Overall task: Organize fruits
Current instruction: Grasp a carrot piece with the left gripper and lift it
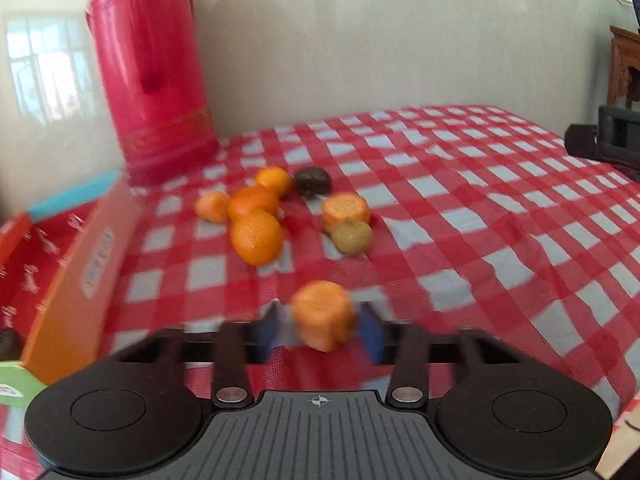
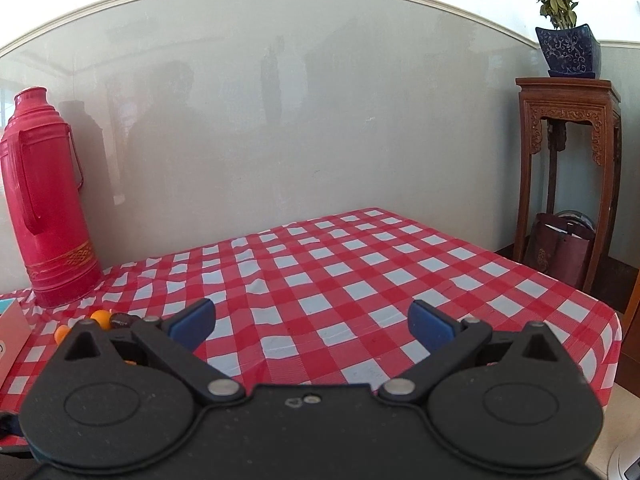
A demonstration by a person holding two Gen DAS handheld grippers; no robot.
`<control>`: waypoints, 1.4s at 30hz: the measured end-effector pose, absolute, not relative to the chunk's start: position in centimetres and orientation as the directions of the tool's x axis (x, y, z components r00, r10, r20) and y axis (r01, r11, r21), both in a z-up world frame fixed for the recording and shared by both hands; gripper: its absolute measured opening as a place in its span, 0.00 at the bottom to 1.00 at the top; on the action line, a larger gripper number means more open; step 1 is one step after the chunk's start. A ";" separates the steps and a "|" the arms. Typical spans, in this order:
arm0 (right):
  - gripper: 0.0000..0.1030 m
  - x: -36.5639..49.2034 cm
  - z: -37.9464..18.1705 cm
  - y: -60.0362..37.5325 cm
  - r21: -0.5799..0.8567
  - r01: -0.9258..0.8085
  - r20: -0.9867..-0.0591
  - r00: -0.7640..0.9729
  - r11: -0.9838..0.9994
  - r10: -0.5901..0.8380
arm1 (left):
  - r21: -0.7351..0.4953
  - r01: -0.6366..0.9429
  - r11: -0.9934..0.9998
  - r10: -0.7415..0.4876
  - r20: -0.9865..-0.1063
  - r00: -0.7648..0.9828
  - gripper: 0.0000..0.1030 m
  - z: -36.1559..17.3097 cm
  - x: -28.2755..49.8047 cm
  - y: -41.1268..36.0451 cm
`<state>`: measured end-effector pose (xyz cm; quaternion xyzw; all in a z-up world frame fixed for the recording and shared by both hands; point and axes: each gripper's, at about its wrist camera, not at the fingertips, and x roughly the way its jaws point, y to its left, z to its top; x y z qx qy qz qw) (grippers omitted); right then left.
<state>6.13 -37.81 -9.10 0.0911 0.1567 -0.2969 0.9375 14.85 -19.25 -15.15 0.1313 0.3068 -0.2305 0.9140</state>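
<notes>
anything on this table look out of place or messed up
Nothing is spilled or damaged. The one odd item is a dark brown fruit sitting at the back of the loose orange pile, on the checked tablecloth; its kind is unclear in the blur.

The left wrist view is motion-blurred: the orange fruit (image 1: 324, 315) between the blue pads (image 1: 370, 334) has smeared edges. Ahead of those tongs, a dark round item (image 1: 313, 181) is too blurred to identify. To their left, a box (image 1: 68, 276) is cut off by the frame. In the right view, small oranges (image 2: 101, 317) sit partly hidden behind the tongs' left arm.
</notes>
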 end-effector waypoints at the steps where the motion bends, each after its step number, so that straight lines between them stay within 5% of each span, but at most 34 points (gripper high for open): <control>1: 0.94 6.2 -9.2 -37.8 0.079 0.583 -0.350 0.776 0.809 -0.525 | 0.103 0.499 0.860 -0.337 -0.620 0.709 0.35 -15.3 14.9 -19.4; 14: 0.94 6.5 -9.3 -37.0 0.080 0.543 -0.345 0.802 0.836 -0.488 | 0.142 0.466 0.873 -0.322 -0.548 0.772 0.24 -14.0 13.9 -18.4; 29: 0.94 6.7 -9.3 -36.2 0.075 0.513 -0.337 0.820 0.855 -0.462 | 0.118 0.443 0.889 -0.292 -0.598 0.746 0.25 -15.0 15.4 -18.5; 31: 0.94 6.7 -9.3 -36.3 0.082 0.510 -0.340 0.822 0.856 -0.457 | 0.137 0.439 0.888 -0.279 -0.598 0.751 0.30 -15.1 15.4 -18.8; 33: 0.94 6.6 -9.3 -36.3 0.084 0.506 -0.337 0.825 0.858 -0.454 | 0.157 0.429 0.890 -0.263 -0.592 0.762 0.59 -15.3 15.4 -19.1; 34: 0.94 6.6 -9.3 -36.2 0.082 0.504 -0.338 0.826 0.860 -0.451 | 0.164 0.420 0.893 -0.258 -0.579 0.774 0.66 -15.2 15.3 -19.1; 36: 0.94 6.6 -9.3 -36.1 0.079 0.499 -0.338 0.828 0.863 -0.448 | 0.169 0.420 0.892 -0.267 -0.553 0.789 0.68 -14.9 15.1 -19.1; 38: 0.94 6.7 -9.3 -36.1 0.072 0.499 -0.335 0.828 0.864 -0.450 | 0.148 0.438 0.887 -0.287 -0.567 0.772 0.64 -15.0 15.4 -19.2; 39: 0.94 6.7 -9.4 -36.2 0.070 0.498 -0.337 0.827 0.864 -0.450 | 0.142 0.440 0.887 -0.286 -0.579 0.763 0.43 -15.2 15.6 -19.3; 40: 0.94 6.6 -9.4 -36.2 0.071 0.499 -0.338 0.827 0.864 -0.450 | 0.141 0.443 0.886 -0.281 -0.596 0.752 0.32 -15.4 15.9 -19.4; 42: 0.94 6.6 -9.4 -36.3 0.077 0.500 -0.338 0.827 0.863 -0.449 | 0.118 0.437 0.892 -0.286 -0.602 0.746 0.30 -15.4 16.1 -19.2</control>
